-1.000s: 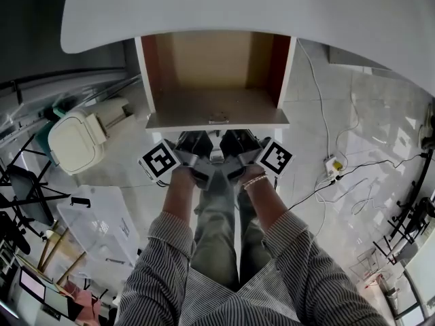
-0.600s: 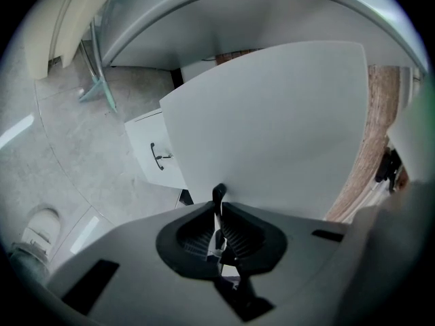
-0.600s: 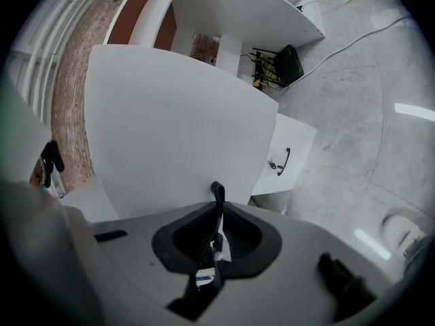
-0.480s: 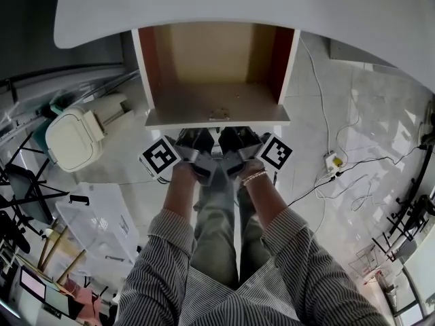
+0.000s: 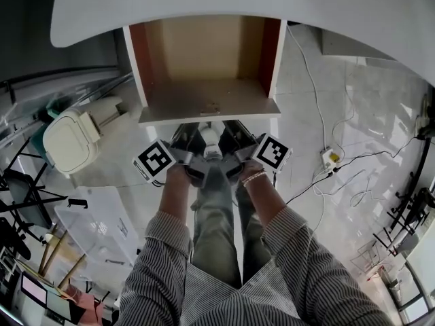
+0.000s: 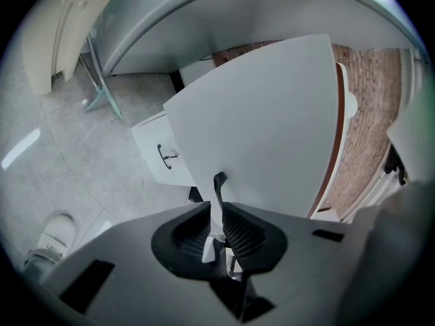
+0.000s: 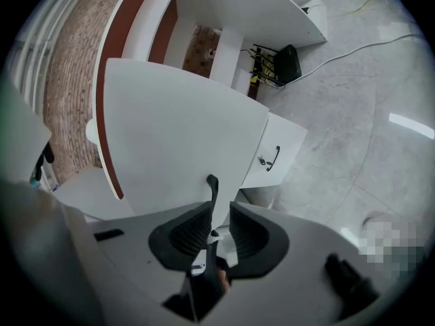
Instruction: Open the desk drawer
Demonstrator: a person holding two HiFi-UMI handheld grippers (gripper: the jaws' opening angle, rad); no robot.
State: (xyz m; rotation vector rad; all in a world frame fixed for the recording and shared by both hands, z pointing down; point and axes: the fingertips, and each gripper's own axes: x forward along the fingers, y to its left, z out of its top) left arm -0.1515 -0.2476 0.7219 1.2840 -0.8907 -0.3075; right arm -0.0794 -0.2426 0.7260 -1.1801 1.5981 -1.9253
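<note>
The desk drawer stands pulled out under the white desk top, its brown inside bare. Both grippers meet at the small handle on its white front. My left gripper is shut on the thin dark handle, with the pads tight on either side of it. My right gripper is at the same handle. Its jaws are opening: the handle lies against the left pad and a gap shows on the right side.
A white lidded bin and a clear plastic box stand on the floor at the left. Cables and a power strip lie at the right. A second white cabinet with a dark handle stands behind. The person's legs are below the grippers.
The drawer sits a little further left and up in the head view, showing slightly more of its inside. Both grippers have stayed at the handle.
</note>
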